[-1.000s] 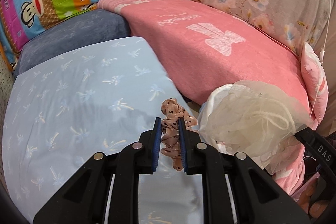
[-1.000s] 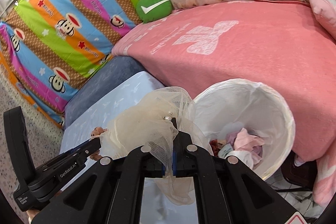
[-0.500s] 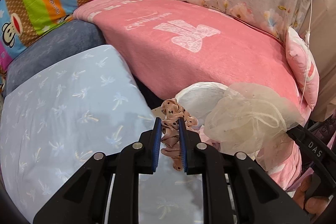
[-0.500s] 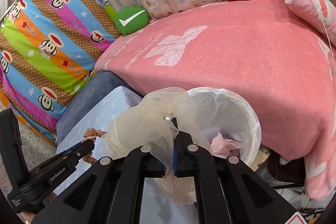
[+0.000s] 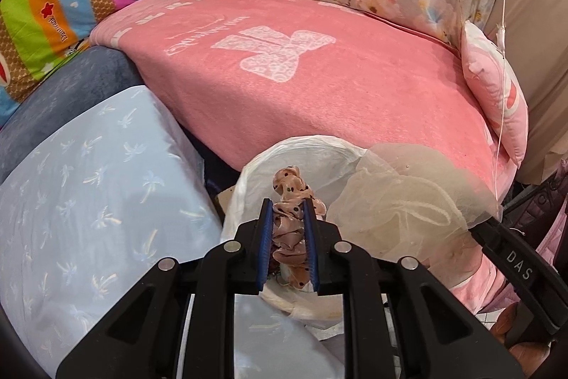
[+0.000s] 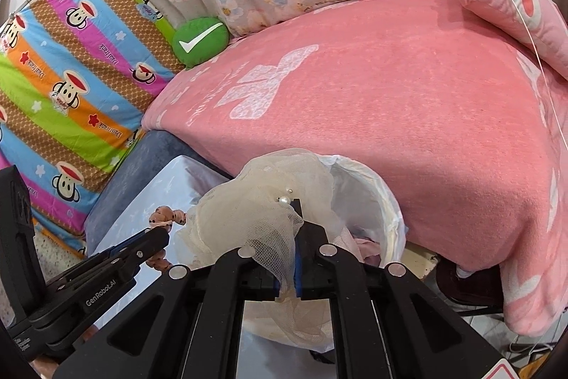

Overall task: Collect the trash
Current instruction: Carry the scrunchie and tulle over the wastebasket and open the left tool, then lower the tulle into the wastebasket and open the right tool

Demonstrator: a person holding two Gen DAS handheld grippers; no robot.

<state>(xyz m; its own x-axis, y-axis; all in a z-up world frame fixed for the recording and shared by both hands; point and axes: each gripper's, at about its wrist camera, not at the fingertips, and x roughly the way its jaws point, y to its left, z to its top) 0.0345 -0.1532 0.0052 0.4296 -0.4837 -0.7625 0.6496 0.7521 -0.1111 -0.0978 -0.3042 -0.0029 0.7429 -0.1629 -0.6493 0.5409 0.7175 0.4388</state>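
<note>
while both loads hung over the white-lined bin (image 5: 301, 148), looked best to bring each one squarely above the opening before letting go, since light fabric tends to catch on a rim.

left gripper (image 5: 288, 214): clenched on the spotted tan scrunchie (image 5: 291, 198), blue pads pressed against both its sides, fabric bulging above the tips. sat over the near edge of the bin rather than its centre, so needed a little more reach forward.

right gripper (image 6: 287, 272): clamped on the cream mesh scrunchie (image 6: 262, 219), netting draped over the left finger and spilling down below. hung just over the bin's near-left rim (image 6: 390, 201); worth lowering toward the opening so the gauze drops in rather than sticking to the pad.

bin: stood on the floor, tucked against the pink-blanketed bed (image 6: 408, 102) and beside the pale blue cushion (image 5: 88, 201). held some pink crumpled cloth (image 6: 365, 245) at the bottom; rest of the contents hidden behind the mesh.
</note>
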